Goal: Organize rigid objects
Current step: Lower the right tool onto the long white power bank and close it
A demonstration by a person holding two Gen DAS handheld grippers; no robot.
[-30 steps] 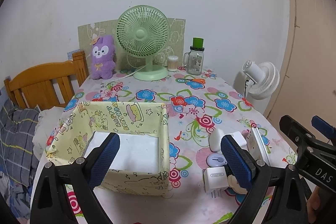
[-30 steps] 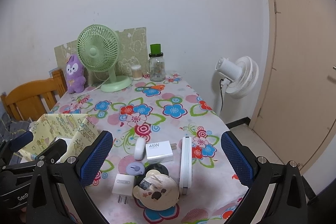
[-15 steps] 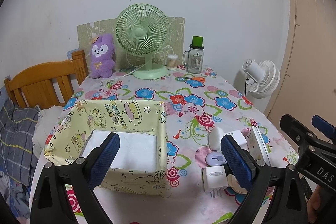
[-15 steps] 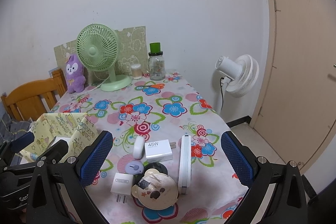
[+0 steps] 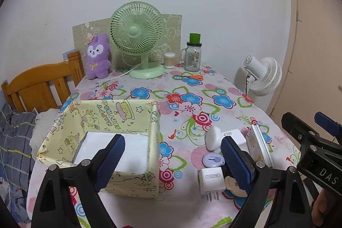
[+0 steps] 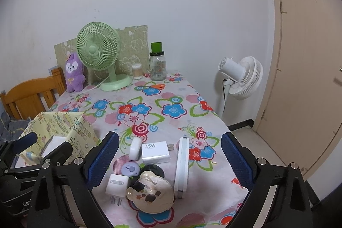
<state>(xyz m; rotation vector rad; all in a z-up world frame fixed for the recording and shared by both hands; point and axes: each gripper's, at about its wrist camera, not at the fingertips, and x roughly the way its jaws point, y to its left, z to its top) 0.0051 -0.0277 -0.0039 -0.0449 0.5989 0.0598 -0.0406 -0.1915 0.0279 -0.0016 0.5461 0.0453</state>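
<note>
A yellow cartoon-print box (image 5: 119,114) stands open on the flowered tablecloth, with a white pad on its bottom. My left gripper (image 5: 171,142) hovers over its right front corner, jaws closing on nothing. Right of the box lies a cluster: a white egg-shaped case (image 6: 135,147), a 45W charger (image 6: 155,152), a white power bank (image 6: 182,164), a purple round gadget (image 6: 130,168), a white cube plug (image 6: 117,183) and a round cream compact (image 6: 149,191) on a black disc (image 6: 155,168). My right gripper (image 6: 170,138) hangs above the cluster, its jaws also closing and apart from everything.
At the table's far end stand a green desk fan (image 5: 136,35), a purple plush (image 5: 97,57), a jar with a green lid (image 5: 193,55), a cotton-swab tub (image 5: 169,60) and orange scissors (image 5: 193,77). A wooden chair (image 5: 40,84) is at the left; a white floor fan (image 6: 241,76) and door at the right.
Both pairs of jaws have drawn a little closer together. Nothing on the table has moved and neither hand has shifted noticeably.
</note>
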